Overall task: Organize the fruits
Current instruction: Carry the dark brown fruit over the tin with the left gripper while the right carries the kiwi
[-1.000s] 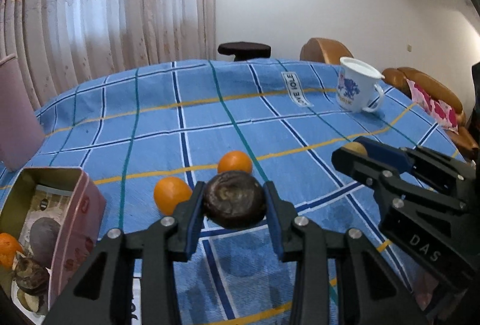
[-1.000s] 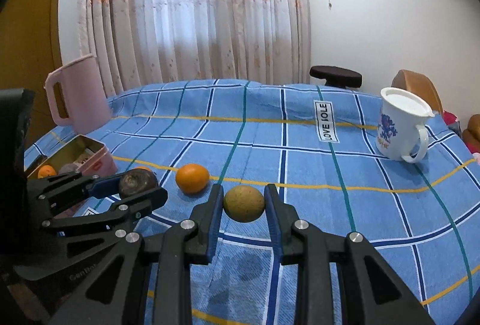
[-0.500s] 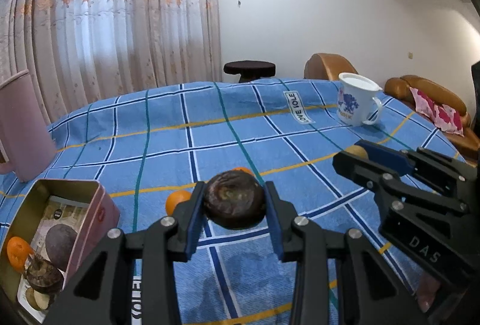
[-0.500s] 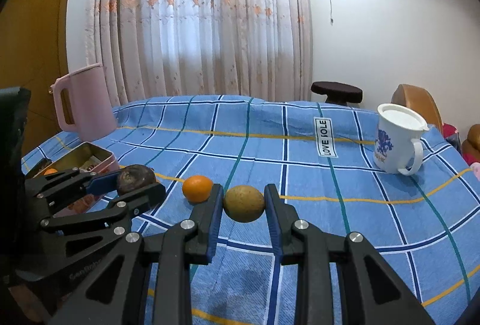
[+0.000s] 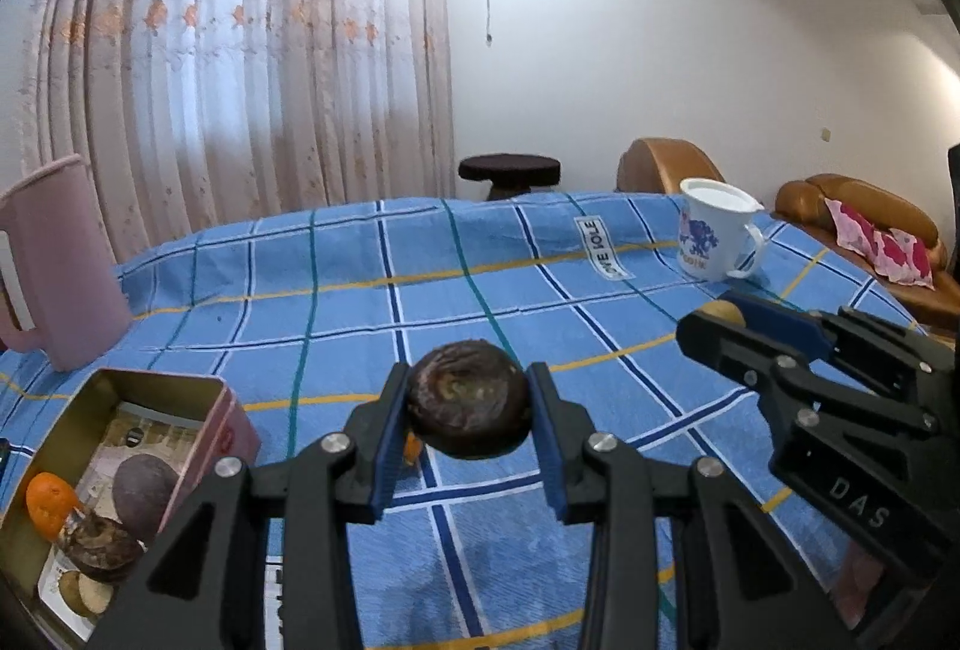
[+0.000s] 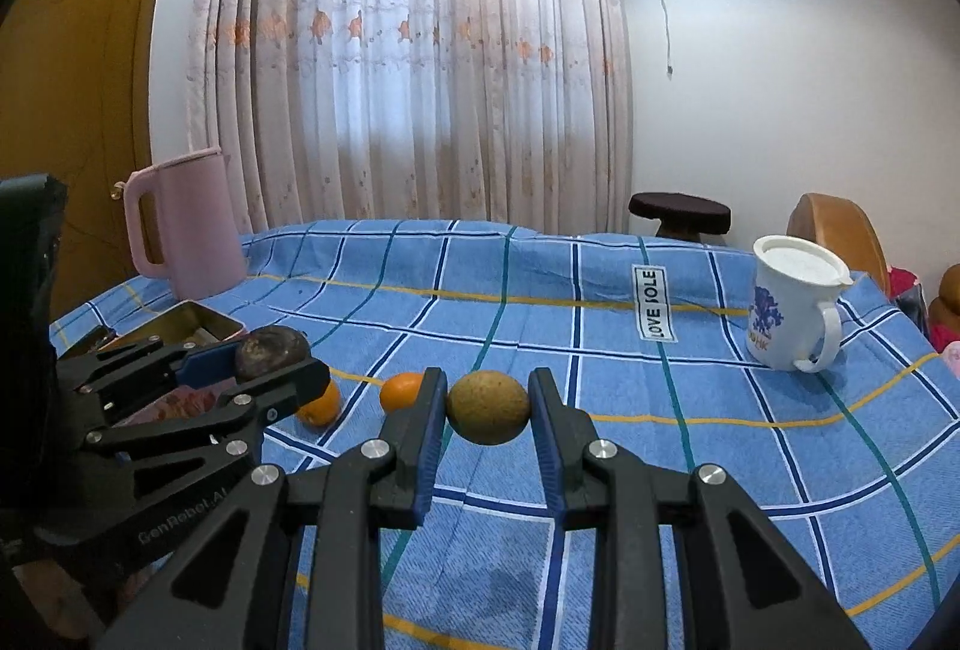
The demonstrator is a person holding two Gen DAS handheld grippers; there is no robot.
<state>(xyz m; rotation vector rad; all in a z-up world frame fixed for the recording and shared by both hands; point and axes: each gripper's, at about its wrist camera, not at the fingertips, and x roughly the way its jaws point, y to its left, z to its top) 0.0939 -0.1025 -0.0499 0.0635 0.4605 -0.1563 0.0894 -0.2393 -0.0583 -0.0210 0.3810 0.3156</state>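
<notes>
Gripping a dark brown, wrinkled round fruit [image 5: 469,398] between its blue pads, your left gripper [image 5: 468,410] sits at the centre bottom of the left wrist view, holding the fruit clear above the blue checked tablecloth [image 5: 360,302]. Your right gripper [image 6: 487,410] is likewise clamped on a fruit, a yellow-green speckled oval one [image 6: 488,408], at the centre of the right wrist view, also lifted off the cloth. In the lower left of the left wrist view you have the open gold-lined rectangular tin [image 5: 150,386], its outer wall pink; inside it lie a small orange citrus [image 5: 51,503], a dull purple round fruit [image 5: 144,494], another dark wrinkled fruit [image 5: 102,551] and pale pieces at the near end. Two loose orange citrus fruits [image 6: 402,391] rest on the cloth in the right wrist view, left of centre, between your two grippers. A pink plastic jug [image 6: 186,224] stands at the left edge of the table, just behind the tin. A white lidded mug with a blue print [image 6: 792,308] stands at the right, well apart from the fruit.
</notes>
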